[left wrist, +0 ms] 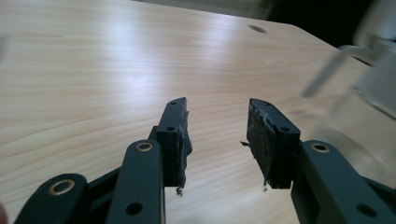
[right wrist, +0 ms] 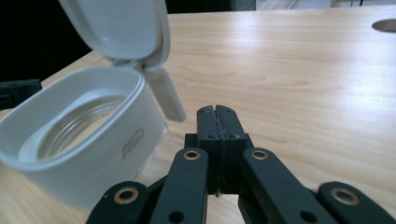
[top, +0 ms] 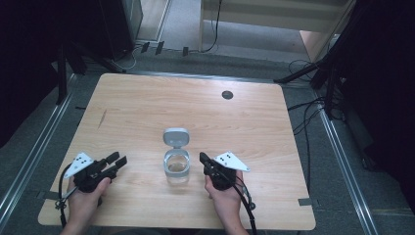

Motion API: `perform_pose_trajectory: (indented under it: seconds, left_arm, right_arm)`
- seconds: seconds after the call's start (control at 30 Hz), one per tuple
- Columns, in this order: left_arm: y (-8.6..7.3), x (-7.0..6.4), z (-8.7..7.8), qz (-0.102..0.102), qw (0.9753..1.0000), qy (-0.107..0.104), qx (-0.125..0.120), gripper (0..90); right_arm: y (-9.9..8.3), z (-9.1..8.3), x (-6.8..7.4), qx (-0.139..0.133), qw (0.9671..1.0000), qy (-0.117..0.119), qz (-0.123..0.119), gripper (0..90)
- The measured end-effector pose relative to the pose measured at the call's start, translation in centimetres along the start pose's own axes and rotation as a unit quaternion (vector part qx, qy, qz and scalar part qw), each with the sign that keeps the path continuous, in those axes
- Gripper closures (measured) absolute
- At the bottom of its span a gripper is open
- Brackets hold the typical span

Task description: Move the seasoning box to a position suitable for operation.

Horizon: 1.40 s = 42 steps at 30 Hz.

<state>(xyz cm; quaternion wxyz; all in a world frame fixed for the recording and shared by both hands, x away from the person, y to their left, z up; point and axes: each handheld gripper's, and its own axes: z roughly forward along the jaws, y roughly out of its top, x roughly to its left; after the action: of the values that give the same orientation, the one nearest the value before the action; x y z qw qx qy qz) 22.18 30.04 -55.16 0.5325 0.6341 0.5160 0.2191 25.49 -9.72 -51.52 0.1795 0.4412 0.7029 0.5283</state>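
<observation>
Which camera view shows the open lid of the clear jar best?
The right gripper view: the lid stands close, sharp and flipped up above the jar. The high view shows it small from above; the left gripper view shows a blurred edge.

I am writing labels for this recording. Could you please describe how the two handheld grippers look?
Both the left gripper and the right gripper are black, with linked arms joined by brass-ringed pivots. Each carries a grey three-cornered plate with small dark dots on top, and a black cable trails from each. The left gripper's pads are dark and frayed. No sleeves are visible.
</observation>
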Motion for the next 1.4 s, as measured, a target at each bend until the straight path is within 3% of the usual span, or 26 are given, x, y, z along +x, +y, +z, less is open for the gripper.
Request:
perform_pose_trajectory:
  seconds: [0.1,0.23,0.5,0.63,0.83,0.97,1.13,1.23,1.4]
  left_arm:
    - [0.1,1.3,-0.3,-0.027,0.9995,0.017,-0.002,54.2]
    - [0.1,1.6,-0.3,-0.037,0.9988,0.032,0.001,41.4]
    - [0.3,1.0,0.3,-0.019,0.9984,0.049,0.022,27.8]
    - [0.4,0.9,0.4,-0.014,0.9981,0.054,0.026,25.3]
    - [0.3,0.8,0.4,-0.006,0.9982,0.054,0.026,25.9]
    - [0.3,0.8,0.5,-0.006,0.9981,0.055,0.026,26.4]
    - [0.4,0.8,0.5,-0.009,0.9980,0.055,0.029,27.6]
    - [0.4,0.7,0.5,-0.007,0.9979,0.058,0.030,27.9]
    - [0.4,0.6,0.5,-0.006,0.9977,0.060,0.031,28.2]
  right_arm:
    - [0.9,0.3,-0.3,-0.002,1.0000,0.000,0.000,90.0]
    - [2.3,1.2,-0.8,-0.002,1.0000,0.000,0.003,90.0]
    - [5.4,2.3,-1.6,-0.010,0.9999,0.006,0.004,90.0]
    - [7.6,3.2,-1.3,-0.015,0.9995,0.026,-0.011,90.0]
    - [9.2,4.0,-0.6,-0.024,0.9975,0.063,-0.024,89.1]
    - [9.4,4.1,0.4,-0.019,0.9952,0.083,-0.047,89.2]
    - [8.5,2.9,1.4,-0.013,0.9926,0.107,-0.056,90.0]
    - [7.9,2.0,1.5,-0.009,0.9928,0.107,-0.053,90.0]
    - [7.4,1.2,0.4,-0.012,0.9951,0.085,-0.049,90.0]
